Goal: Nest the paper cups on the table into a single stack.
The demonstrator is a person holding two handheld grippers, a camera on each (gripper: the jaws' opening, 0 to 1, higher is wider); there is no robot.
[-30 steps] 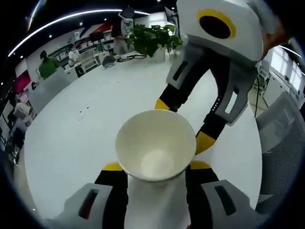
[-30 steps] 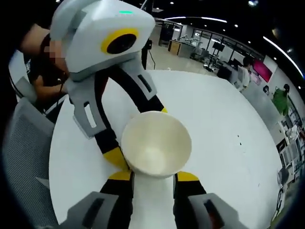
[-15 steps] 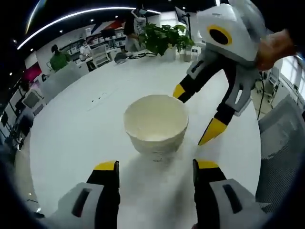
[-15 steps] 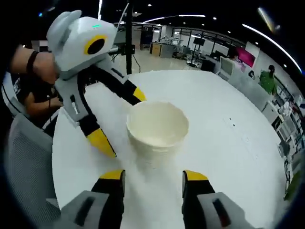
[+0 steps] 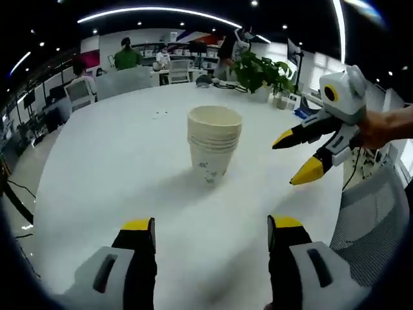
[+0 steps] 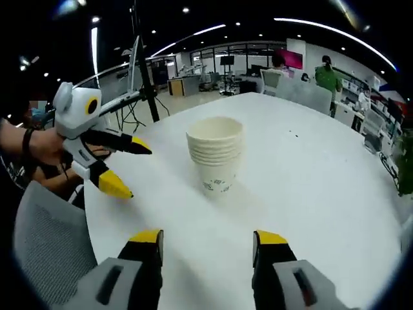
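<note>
With both of my hand-held grippers, left (image 5: 210,227) and right (image 6: 206,237), spread wide and empty, the nested stack of white paper cups (image 5: 213,144) stands upright on the round white surface (image 5: 97,168).

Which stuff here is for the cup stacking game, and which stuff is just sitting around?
For the job:
- stack of paper cups, upright on the white table
- left gripper, open
- right gripper, open

Just around:
- potted plant at the table's far edge
- grey chair beside the table
</note>
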